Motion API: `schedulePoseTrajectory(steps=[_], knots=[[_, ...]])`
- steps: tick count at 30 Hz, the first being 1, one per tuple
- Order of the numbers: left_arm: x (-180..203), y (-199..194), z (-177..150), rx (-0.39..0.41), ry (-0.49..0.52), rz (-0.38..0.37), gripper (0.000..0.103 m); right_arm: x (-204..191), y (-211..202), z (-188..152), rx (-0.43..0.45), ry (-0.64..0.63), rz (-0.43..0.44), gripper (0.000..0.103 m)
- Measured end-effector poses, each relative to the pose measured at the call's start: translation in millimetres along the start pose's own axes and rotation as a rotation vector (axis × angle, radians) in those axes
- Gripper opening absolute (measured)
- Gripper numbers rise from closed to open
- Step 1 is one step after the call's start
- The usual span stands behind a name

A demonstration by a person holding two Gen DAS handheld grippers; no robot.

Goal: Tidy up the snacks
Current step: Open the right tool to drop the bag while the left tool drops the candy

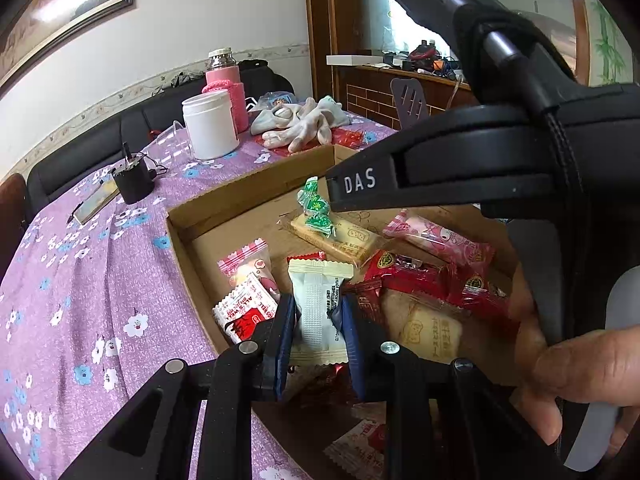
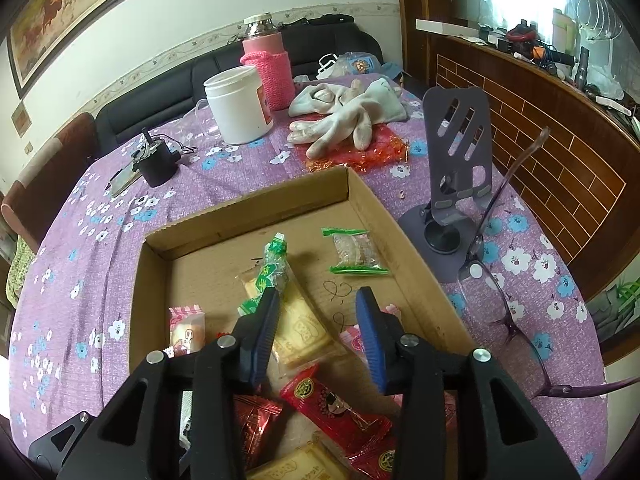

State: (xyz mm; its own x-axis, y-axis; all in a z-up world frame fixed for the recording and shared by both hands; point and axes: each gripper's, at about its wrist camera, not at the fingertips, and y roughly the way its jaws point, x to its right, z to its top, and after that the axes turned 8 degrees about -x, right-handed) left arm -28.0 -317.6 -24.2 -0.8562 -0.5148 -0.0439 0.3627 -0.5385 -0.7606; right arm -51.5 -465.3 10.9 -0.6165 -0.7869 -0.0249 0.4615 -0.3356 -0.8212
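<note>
A shallow cardboard box (image 1: 256, 184) (image 2: 376, 204) on the purple flowered tablecloth holds several wrapped snacks. In the left wrist view my left gripper (image 1: 318, 308) is shut on a cream-white snack packet (image 1: 318, 300), held over the box above red packets (image 1: 416, 276) and a red-and-white packet (image 1: 244, 312). The right gripper's body (image 1: 460, 168) crosses above the box in that view. In the right wrist view my right gripper (image 2: 318, 300) is open and empty over the box, above a yellow biscuit packet (image 2: 300, 332), next to a green candy (image 2: 274, 264). A clear green-edged packet (image 2: 356, 252) lies further back.
Behind the box stand a white jar (image 2: 238, 106), a pink-sleeved flask (image 2: 268, 64), white gloves (image 2: 344, 112) and a small black pot (image 2: 156, 164). A grey phone stand (image 2: 456, 160) and purple glasses (image 2: 504, 280) sit right of the box. A pink character packet (image 1: 440, 240) lies inside.
</note>
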Motion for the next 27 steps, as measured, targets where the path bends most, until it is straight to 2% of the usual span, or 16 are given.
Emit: schedulePoseTrajectory(steps=[11,14,20,22,24,27], knots=[[1.7,-3.1,-1.0,0.012,0.003,0.010,0.024,0.3,-0.5,0.2,0.003,0.001,-0.011,0.051],[1.6,-3.7,-1.0,0.017,0.004,0.011,0.035,-0.1,-0.7,0.1,0.004,-0.001,-0.017,0.053],[1.9,-5.0,0.2,0.028,0.007,0.015,0.037,-1.8,-1.9,-0.3,0.011,-0.007,-0.034,0.064],[2.0,-4.9,0.4,0.030,0.007,0.020,0.040,-2.4,-2.3,-0.3,0.014,-0.009,-0.040,0.066],[2.0,-6.0,0.3,0.037,0.006,0.023,0.048,-2.7,-2.9,-0.4,0.016,-0.012,-0.044,0.067],[1.6,-7.6,0.7,0.048,0.003,0.024,0.049,-3.7,-4.1,-0.8,0.022,-0.016,-0.052,0.071]])
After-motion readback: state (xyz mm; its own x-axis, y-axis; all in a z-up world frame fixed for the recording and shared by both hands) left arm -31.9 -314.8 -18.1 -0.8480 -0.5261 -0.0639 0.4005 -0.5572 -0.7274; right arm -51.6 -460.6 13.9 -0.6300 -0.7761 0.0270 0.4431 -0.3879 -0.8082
